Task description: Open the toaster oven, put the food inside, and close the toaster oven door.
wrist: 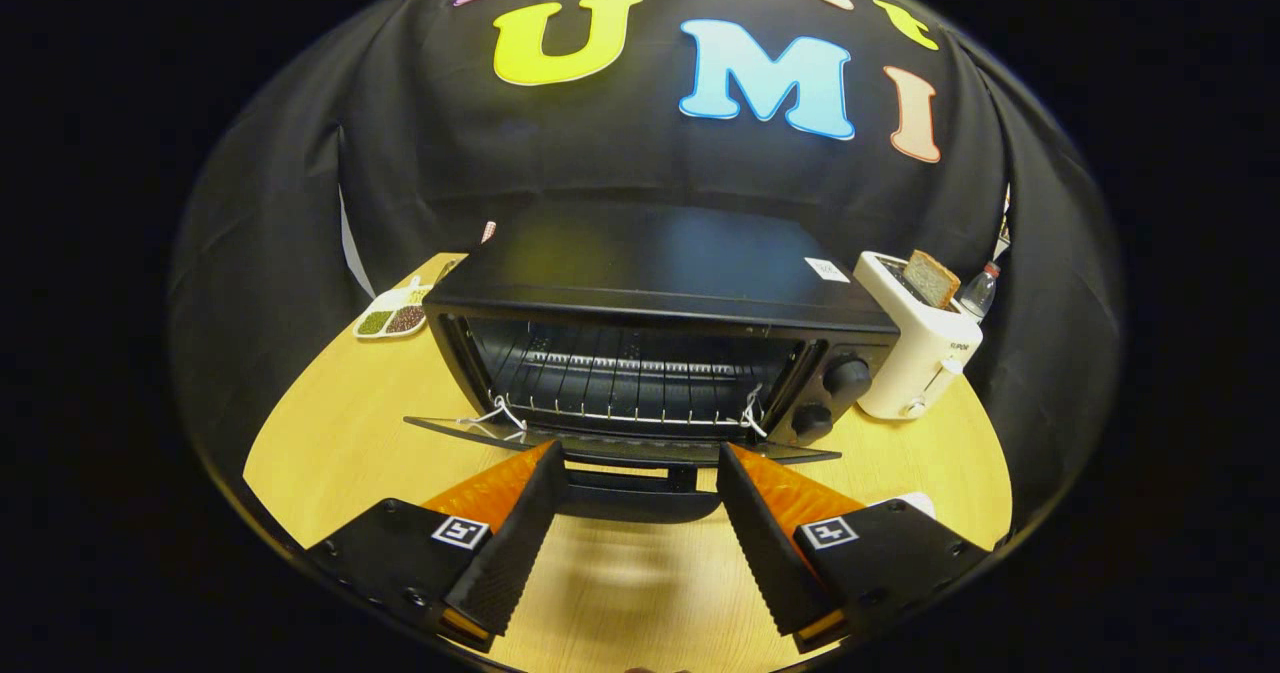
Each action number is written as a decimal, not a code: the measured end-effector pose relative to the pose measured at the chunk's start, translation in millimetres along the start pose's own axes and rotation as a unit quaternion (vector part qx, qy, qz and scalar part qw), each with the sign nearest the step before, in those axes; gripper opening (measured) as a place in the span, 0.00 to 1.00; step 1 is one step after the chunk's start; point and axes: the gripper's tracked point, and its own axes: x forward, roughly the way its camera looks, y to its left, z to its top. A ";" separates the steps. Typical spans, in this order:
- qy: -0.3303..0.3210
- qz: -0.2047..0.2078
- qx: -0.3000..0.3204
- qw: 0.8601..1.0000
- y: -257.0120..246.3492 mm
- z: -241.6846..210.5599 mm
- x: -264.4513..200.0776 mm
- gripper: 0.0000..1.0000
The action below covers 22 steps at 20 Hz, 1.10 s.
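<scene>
A black toaster oven (660, 303) stands on the wooden table just beyond my fingers. Its glass door (620, 443) is folded down flat toward me, and the door handle (640, 493) lies between my fingertips, untouched. The wire rack (630, 378) inside is bare. My gripper (640, 463) is open, its fingers spread wide on either side of the handle, holding nothing. A small white edge of something (915, 503) peeks out behind my right finger; what it is cannot be told.
A white pop-up toaster (915, 353) with a slice of bread (932, 278) stands right of the oven, a plastic bottle (980, 293) behind it. A divided dish of beans (392, 318) lies on the table (330, 433) left of the oven.
</scene>
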 end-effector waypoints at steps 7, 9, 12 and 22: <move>0.149 0.013 -0.008 0.989 -0.7 -115.5 4.8 0.98; 0.156 0.011 -0.005 0.988 0.0 -137.1 6.1 0.98; 0.161 0.021 -0.027 0.986 -3.3 -140.1 -1.6 0.98; 0.174 0.007 -0.049 0.983 -86.9 -115.8 -33.5 0.98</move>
